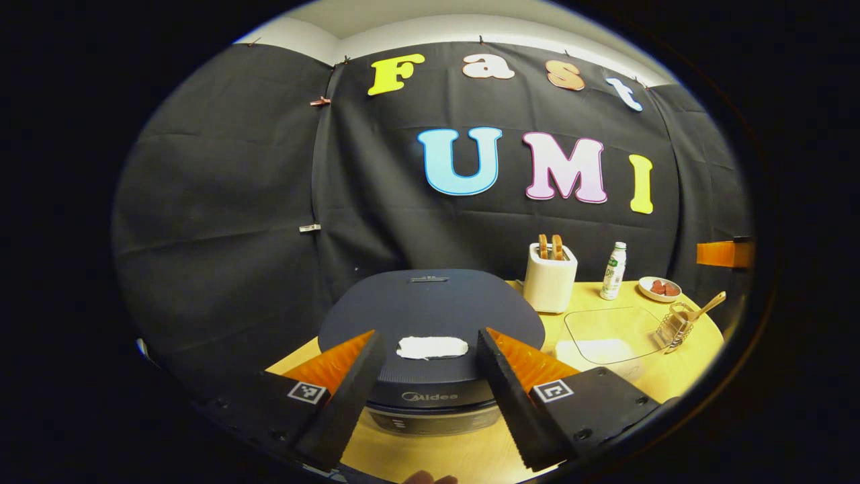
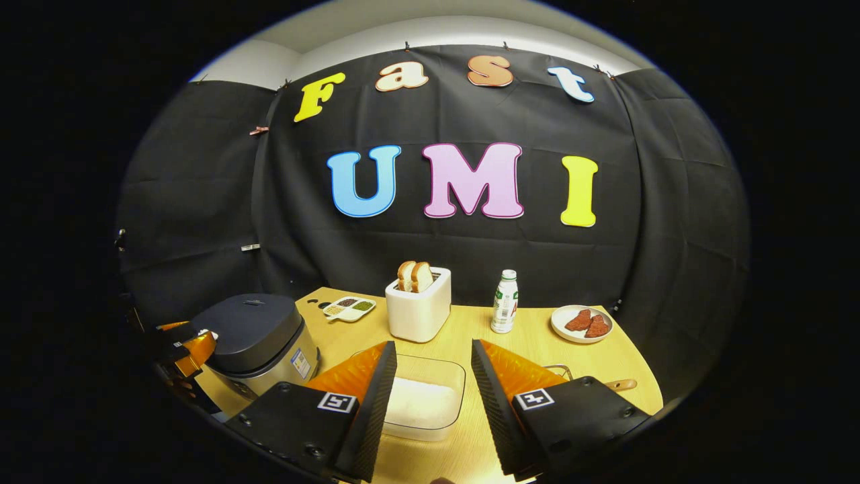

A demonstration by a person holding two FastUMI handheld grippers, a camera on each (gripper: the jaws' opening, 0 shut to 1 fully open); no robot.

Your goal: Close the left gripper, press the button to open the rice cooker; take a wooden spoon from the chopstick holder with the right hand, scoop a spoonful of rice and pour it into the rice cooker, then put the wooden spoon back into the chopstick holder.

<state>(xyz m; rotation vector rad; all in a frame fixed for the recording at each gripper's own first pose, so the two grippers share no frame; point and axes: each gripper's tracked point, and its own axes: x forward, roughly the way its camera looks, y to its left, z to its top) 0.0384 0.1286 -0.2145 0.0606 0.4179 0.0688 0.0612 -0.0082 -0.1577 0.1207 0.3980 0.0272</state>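
Note:
The dark rice cooker (image 1: 430, 309) stands lid down right before my left gripper (image 1: 431, 336), whose fingers are open and frame the white button (image 1: 432, 347) on the lid's front. In the right gripper view the cooker (image 2: 255, 339) is at the left, with the left gripper (image 2: 181, 346) at its front. My right gripper (image 2: 433, 346) is open and holds nothing, above the clear container of rice (image 2: 420, 400). The wooden spoon (image 1: 705, 309) leans in the wire chopstick holder (image 1: 675, 326) at the table's right; its handle tip (image 2: 621, 384) pokes out behind my right finger.
A white toaster (image 2: 418, 302) with bread slices, a small bottle (image 2: 504, 302) and a plate of meat (image 2: 581, 323) line the back of the wooden table (image 2: 537, 349). A small divided tray (image 2: 348, 308) lies behind the cooker. The rice container (image 1: 608, 336) sits between cooker and holder.

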